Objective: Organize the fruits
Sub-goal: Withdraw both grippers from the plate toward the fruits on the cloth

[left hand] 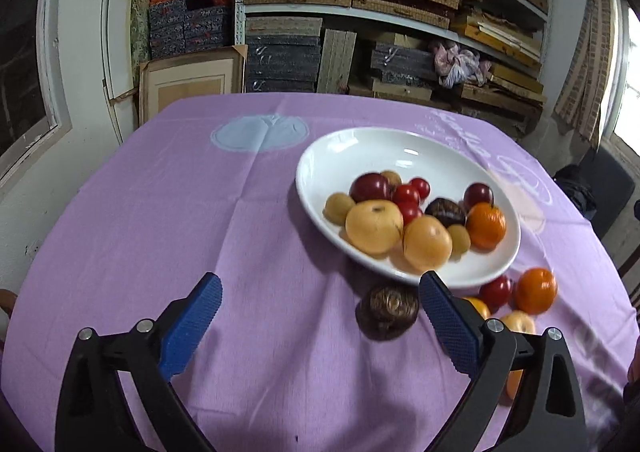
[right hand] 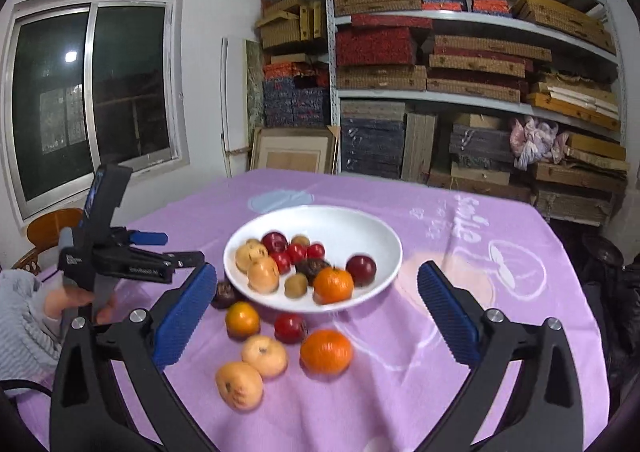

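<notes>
While both tools hang above the lilac cloth-covered table [right hand: 400, 392], neither holds anything. The left gripper [left hand: 320, 326], angled down at the cloth, has its blue ribbed pads spread wide, with a dark brown wrinkled fruit [left hand: 387, 311] lying on the cloth between them, untouched. From the right wrist camera, a hand [right hand: 76, 302] in a grey ribbed sleeve grips that tool's handle at nine o'clock. The right gripper [right hand: 318, 316] is likewise spread wide. The white oval ceramic plate [right hand: 360, 228] sits at twelve o'clock of it, heaped with red, yellow and orange fruits. On the cloth at its six o'clock rim lie a loose round orange tangerine [right hand: 326, 351], a red plum [right hand: 290, 327] and pale yellow apples [right hand: 264, 356].
</notes>
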Available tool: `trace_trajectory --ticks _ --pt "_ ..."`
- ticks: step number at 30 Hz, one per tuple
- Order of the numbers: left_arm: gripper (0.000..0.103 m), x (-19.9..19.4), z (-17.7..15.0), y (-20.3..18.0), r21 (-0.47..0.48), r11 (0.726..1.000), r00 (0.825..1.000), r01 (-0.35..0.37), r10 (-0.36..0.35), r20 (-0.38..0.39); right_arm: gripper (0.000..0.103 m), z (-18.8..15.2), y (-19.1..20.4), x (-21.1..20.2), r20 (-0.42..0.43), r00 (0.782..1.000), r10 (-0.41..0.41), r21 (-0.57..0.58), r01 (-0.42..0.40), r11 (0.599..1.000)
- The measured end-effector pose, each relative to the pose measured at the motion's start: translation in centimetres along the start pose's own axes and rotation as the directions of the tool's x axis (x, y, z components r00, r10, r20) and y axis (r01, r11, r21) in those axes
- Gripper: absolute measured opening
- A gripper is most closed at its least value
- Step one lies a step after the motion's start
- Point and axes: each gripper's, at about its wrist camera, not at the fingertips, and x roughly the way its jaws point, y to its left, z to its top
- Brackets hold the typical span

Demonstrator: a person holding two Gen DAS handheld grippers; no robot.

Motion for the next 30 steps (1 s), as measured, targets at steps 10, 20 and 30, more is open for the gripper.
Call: trace_trajectory --ticks 10,20,30 --pt "0.099 1.2 -2.3 -2.9 0.125 0.992 1.0 -0.009 0.009 0.004 0.099 -4.6 -4.4 3.3 -0.154 0.986 0.057 0.243 -0.019 0.97" --pt "0.073 4.1 -2.4 -4.2 0.17 0.979 0.986 0.111 -0.087 -0.141 0.099 -5.3 -6.7 4.3 -0.207 0.975 0.083 0.375 0.0 0.927" --pt "0.066 5.5 -1.6 -3.5 0.126 0.978 0.974 0.164 -0.14 -0.18 0.099 -5.9 -6.9 5.3 -0.254 0.963 0.094 0.39 0.013 0.921"
